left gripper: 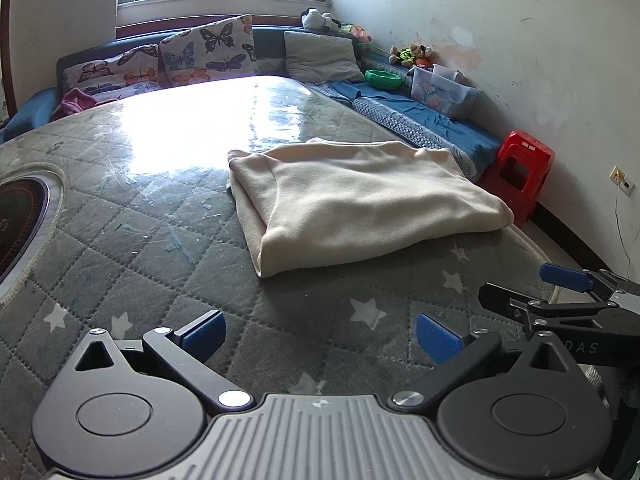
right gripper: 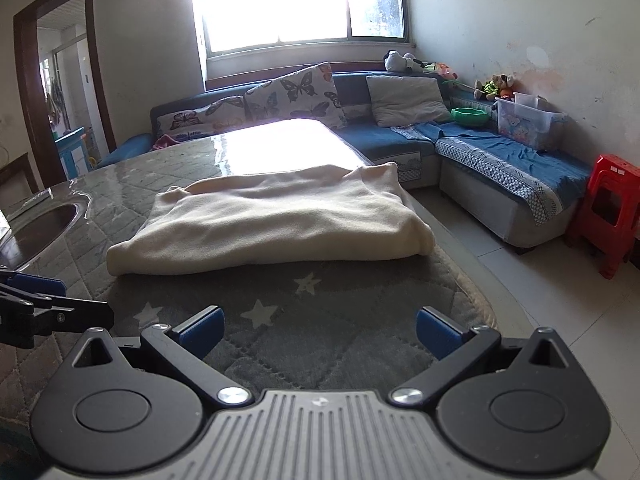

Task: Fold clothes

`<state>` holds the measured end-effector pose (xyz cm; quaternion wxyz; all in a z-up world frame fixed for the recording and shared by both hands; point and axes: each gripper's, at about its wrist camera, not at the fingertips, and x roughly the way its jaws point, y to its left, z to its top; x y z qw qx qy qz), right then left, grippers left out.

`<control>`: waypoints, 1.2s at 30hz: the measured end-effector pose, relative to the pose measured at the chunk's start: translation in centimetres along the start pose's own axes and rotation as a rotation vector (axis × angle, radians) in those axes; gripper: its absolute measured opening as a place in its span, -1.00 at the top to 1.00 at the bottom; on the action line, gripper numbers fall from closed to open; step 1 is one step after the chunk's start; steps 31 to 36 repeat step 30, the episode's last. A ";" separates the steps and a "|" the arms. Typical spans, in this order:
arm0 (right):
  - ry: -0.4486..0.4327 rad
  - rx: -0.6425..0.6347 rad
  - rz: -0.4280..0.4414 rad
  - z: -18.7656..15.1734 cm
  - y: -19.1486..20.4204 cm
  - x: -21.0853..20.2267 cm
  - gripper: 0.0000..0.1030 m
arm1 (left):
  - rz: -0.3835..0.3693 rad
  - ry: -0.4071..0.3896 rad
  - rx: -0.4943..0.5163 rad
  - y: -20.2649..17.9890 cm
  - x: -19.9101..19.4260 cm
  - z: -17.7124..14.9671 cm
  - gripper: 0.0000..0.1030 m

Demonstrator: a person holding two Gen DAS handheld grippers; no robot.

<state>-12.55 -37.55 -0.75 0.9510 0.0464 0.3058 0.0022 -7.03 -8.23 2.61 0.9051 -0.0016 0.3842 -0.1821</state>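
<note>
A cream garment (left gripper: 360, 200) lies folded into a thick rectangle on the grey quilted table cover (left gripper: 160, 260); it also shows in the right wrist view (right gripper: 276, 220). My left gripper (left gripper: 320, 336) is open and empty, held above the cover short of the garment's near edge. My right gripper (right gripper: 318, 334) is open and empty too, near the table's front edge, also short of the garment. The right gripper shows at the right of the left wrist view (left gripper: 560, 292). The left gripper shows at the left edge of the right wrist view (right gripper: 40, 296).
A round dark inset (left gripper: 20, 220) sits in the table at the left. A blue corner sofa (right gripper: 500, 160) with butterfly cushions (left gripper: 208, 52), toys and a plastic box (left gripper: 444, 92) runs behind and to the right. A red stool (right gripper: 608, 216) stands on the tiled floor at the right.
</note>
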 end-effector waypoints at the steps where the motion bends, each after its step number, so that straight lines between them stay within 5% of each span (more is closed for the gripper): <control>1: -0.001 0.001 -0.001 0.0 0.0 0.0 -1.00 | 0.000 0.001 0.000 -0.1 0.0 0.0 -1.00; 36: 0.009 0.002 0.019 -0.3 0.5 0.2 -1.00 | 0.008 0.004 -0.020 0.0 0.1 -0.2 -1.00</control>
